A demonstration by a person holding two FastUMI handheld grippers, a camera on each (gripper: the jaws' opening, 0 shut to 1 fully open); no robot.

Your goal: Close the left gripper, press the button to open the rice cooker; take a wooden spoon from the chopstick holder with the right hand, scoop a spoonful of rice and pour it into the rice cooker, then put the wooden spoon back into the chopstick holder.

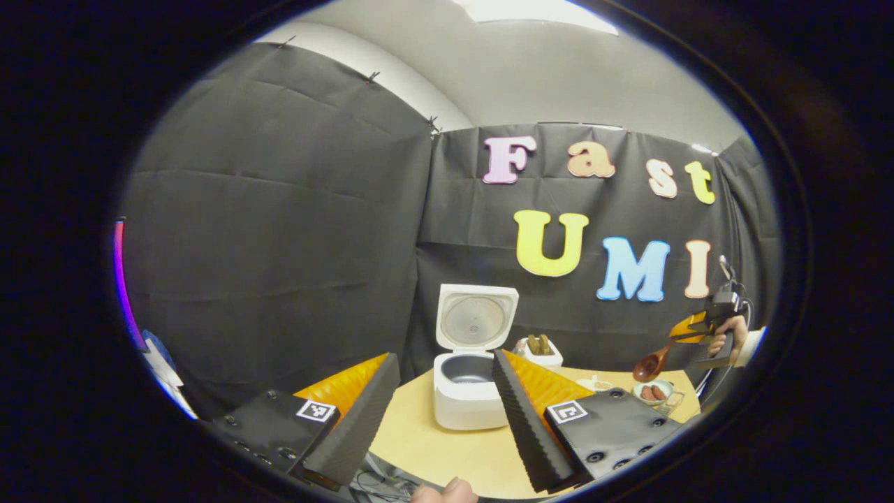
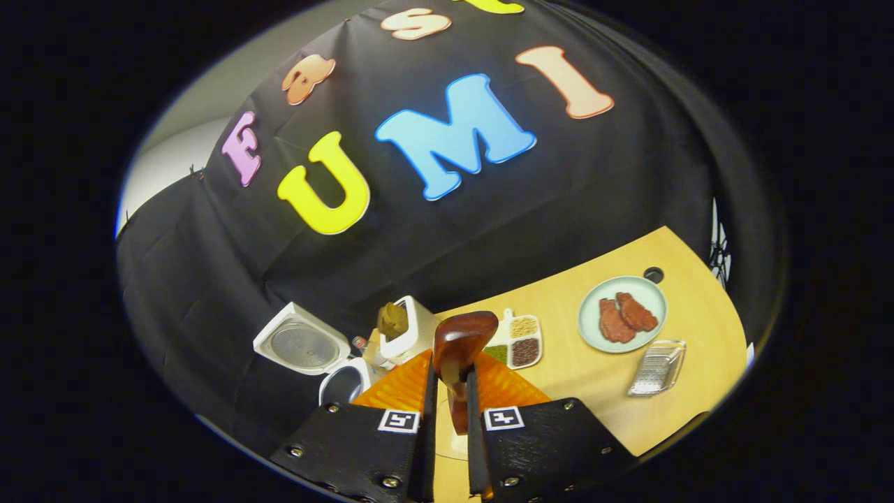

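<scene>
The white rice cooker stands on the round wooden table with its lid raised and the dark pot showing. My left gripper hovers open in front of it, holding nothing. Beside the cooker stands the white chopstick holder with wooden utensils in it. At the far right, a hand holds my right gripper in the air with the wooden spoon. In the right gripper view my right gripper is shut on the spoon's handle, bowl pointing forward above the table. I cannot tell what the spoon carries.
A divided dish of grains lies right of the chopstick holder. Farther right sit a pale plate with meat pieces and a clear grater-like tray. The open cooker is at the left. Black cloth walls close the back.
</scene>
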